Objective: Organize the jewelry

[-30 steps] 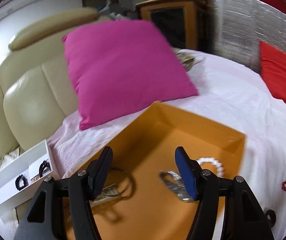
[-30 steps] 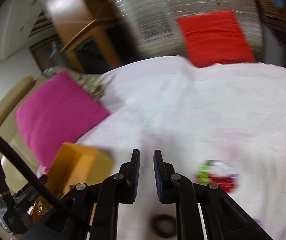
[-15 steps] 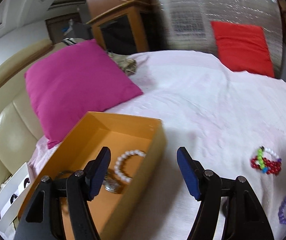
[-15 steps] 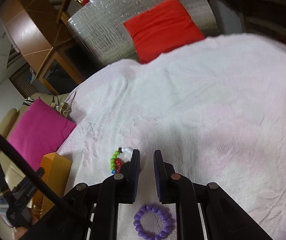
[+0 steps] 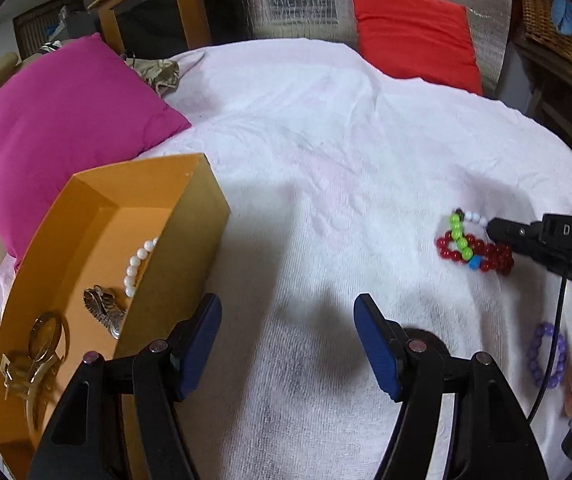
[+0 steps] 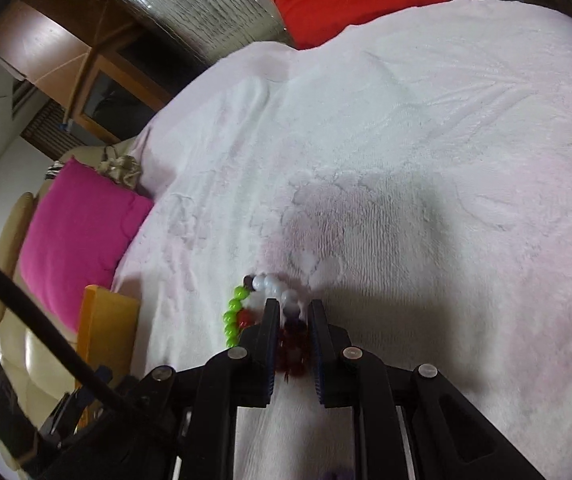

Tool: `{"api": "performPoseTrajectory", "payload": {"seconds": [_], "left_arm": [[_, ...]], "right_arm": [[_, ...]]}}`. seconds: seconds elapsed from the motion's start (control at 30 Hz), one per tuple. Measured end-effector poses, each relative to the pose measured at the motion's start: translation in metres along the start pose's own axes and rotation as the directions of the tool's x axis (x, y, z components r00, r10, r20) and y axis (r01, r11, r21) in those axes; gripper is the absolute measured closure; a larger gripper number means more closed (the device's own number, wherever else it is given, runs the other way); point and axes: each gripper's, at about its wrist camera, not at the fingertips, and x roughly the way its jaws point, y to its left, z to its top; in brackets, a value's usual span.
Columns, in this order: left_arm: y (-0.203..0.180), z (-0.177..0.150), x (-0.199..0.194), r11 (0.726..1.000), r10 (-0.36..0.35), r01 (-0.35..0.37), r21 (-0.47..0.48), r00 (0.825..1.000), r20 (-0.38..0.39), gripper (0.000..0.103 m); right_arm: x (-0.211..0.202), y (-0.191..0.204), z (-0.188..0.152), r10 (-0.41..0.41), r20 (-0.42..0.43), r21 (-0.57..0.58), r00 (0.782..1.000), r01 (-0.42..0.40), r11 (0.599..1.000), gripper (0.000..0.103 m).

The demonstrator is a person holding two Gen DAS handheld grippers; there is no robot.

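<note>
On bed [image 5: 326, 128], ahead of both tools: pickup step in hand. Orange box [image 5: 190, 248] left of left hand-held gripper [image 5: 288, 340], jaws wide, empty. Right hand-held gripper [image 6: 293, 320] nearly closed, astride beaded bracelets [image 6: 246, 312]; grip unconfirmed. Next: clamp, lift, carry to box.

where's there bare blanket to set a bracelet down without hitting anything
The widest bare stretch of white blanket runs from the orange box across to the red cushion, beyond the beaded bracelets. Crowded: the right edge, where the right gripper sits over the bracelets, with a purple bracelet nearby.
</note>
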Motion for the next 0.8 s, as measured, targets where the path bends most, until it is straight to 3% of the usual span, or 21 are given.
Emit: {"api": "performPoseTrajectory", "payload": {"seconds": [0.17, 0.37, 0.5, 0.63, 0.8], "left_arm": [[-0.005, 0.002, 0.003, 1.000, -0.015, 0.015, 0.020, 1.000, -0.008, 0.034], [-0.010, -0.003, 0.001, 0.995, -0.076, 0.078, 0.057, 0.997, -0.031, 0.034], [-0.018, -0.012, 0.002, 0.983, -0.136, 0.143, 0.114, 0.988, -0.067, 0.034], [-0.027, -0.021, -0.003, 0.970, -0.153, 0.162, 0.182, 0.986, -0.062, 0.033], [-0.029, -0.019, -0.001, 0.961, -0.228, 0.238, 0.144, 0.970, -0.086, 0.033]], "right_arm": [[-0.010, 0.005, 0.000, -0.038, 0.052, -0.047, 0.998, 0.041, 0.998, 0.091], [-0.054, -0.025, 0.000, -0.083, 0.132, 0.058, 0.988, 0.076, 0.995, 0.091], [-0.076, -0.057, -0.007, -0.146, 0.092, 0.130, 0.985, 0.134, 0.982, 0.091], [-0.079, -0.069, -0.014, -0.178, 0.052, 0.134, 0.983, 0.169, 0.976, 0.091], [-0.072, -0.065, -0.013, -0.193, 0.042, 0.093, 0.980, 0.189, 0.978, 0.090]]}}
